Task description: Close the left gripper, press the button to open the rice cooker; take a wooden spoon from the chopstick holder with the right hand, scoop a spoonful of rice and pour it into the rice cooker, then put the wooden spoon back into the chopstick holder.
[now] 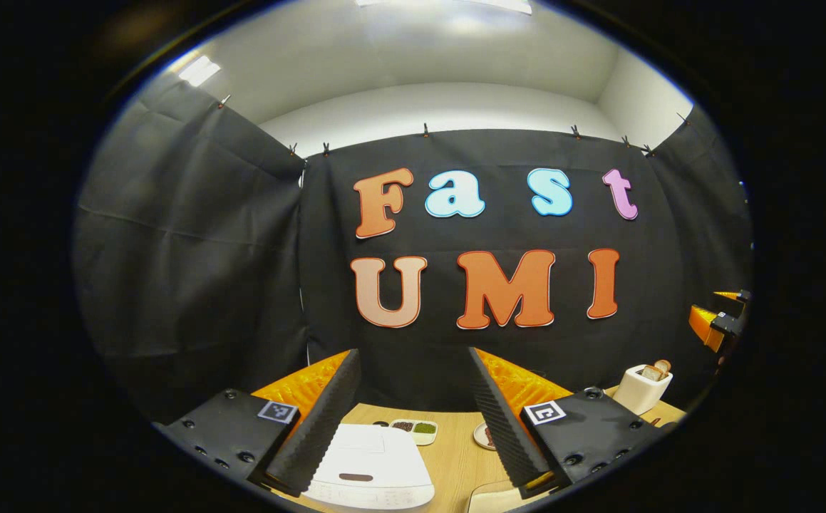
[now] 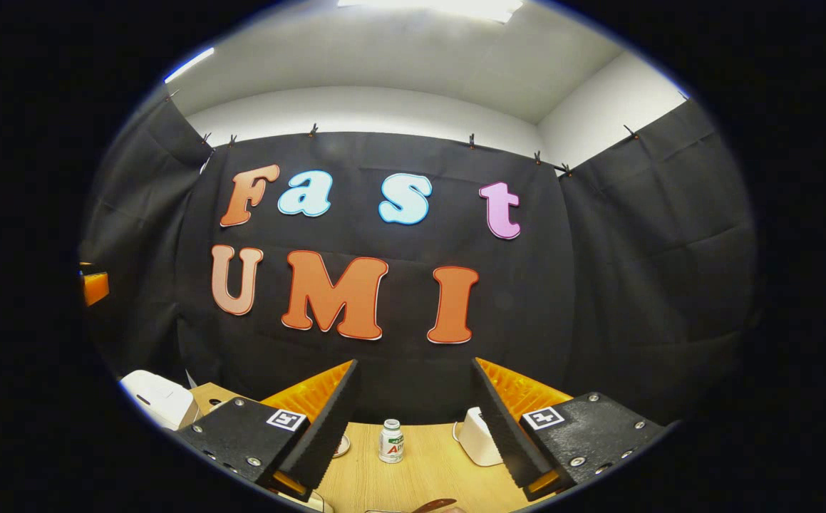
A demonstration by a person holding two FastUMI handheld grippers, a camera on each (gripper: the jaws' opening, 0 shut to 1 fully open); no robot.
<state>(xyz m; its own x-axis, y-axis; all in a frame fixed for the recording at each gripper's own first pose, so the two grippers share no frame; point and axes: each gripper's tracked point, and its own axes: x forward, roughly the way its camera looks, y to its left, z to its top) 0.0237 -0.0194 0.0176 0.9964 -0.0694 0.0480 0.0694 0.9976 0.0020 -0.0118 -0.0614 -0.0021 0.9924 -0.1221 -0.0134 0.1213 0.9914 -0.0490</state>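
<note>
Black cloth walls the booth behind a pale wooden table. From the left gripper, jaws released, the closed white rice cooker sits at six o'clock and the chopstick holder, with wooden handles in it, at four o'clock. The right gripper, jaws also released, hangs level above a small bottle.

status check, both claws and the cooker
Left claw open, above closed white rice cooker. Right claw open, empty. White chopstick holder untouched, far right.
</note>
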